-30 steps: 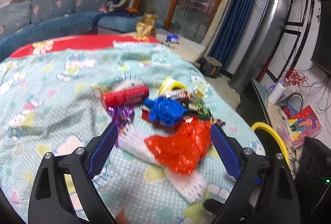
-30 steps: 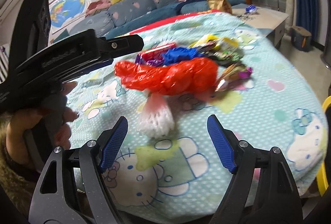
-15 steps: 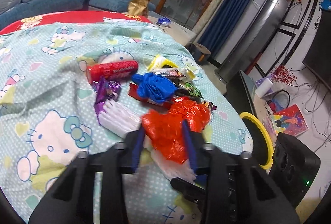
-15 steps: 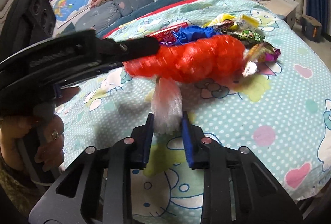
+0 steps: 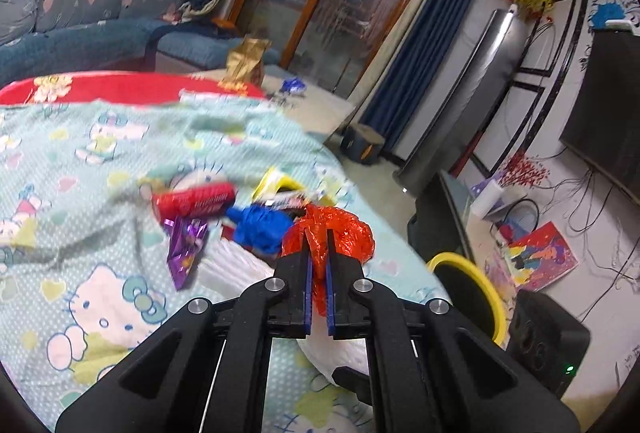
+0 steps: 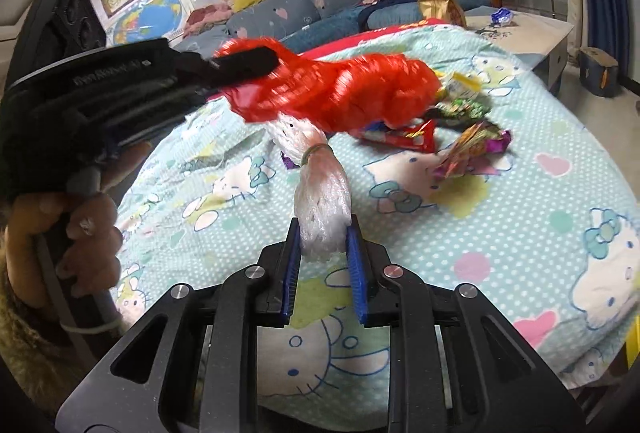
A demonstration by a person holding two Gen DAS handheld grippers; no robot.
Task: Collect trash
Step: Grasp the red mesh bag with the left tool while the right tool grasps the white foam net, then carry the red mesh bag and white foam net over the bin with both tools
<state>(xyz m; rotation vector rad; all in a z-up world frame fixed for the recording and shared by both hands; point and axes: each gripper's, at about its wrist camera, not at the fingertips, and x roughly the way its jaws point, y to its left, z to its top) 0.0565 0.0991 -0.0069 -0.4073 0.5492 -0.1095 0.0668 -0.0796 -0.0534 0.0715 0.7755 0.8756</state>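
Observation:
My left gripper [image 5: 319, 233] is shut on a crumpled red plastic bag [image 5: 344, 231] and holds it above the Hello Kitty tablecloth [image 5: 100, 297]. The bag [image 6: 352, 89] hangs from that gripper in the right wrist view. My right gripper [image 6: 322, 229] is shut on a white foam net sleeve [image 6: 322, 197], lifted off the cloth under the red bag; it also shows in the left wrist view [image 5: 236, 265]. More trash lies behind: a red tube pack [image 5: 196, 199], a blue bag [image 5: 260, 227], a purple wrapper [image 5: 184, 249], a yellow wrapper [image 5: 276, 185].
A yellow-rimmed bin [image 5: 476, 285] stands off the table's right edge beside a black speaker [image 5: 552, 337]. Foil wrappers [image 6: 476, 145] and a red packet [image 6: 404, 135] lie on the cloth. A sofa [image 5: 80, 25] and a low table [image 6: 520, 29] stand behind.
Both grippers went from open to shut: the left closed on the red bag, the right on the white foam net. Both pieces have since been lifted off the cloth.

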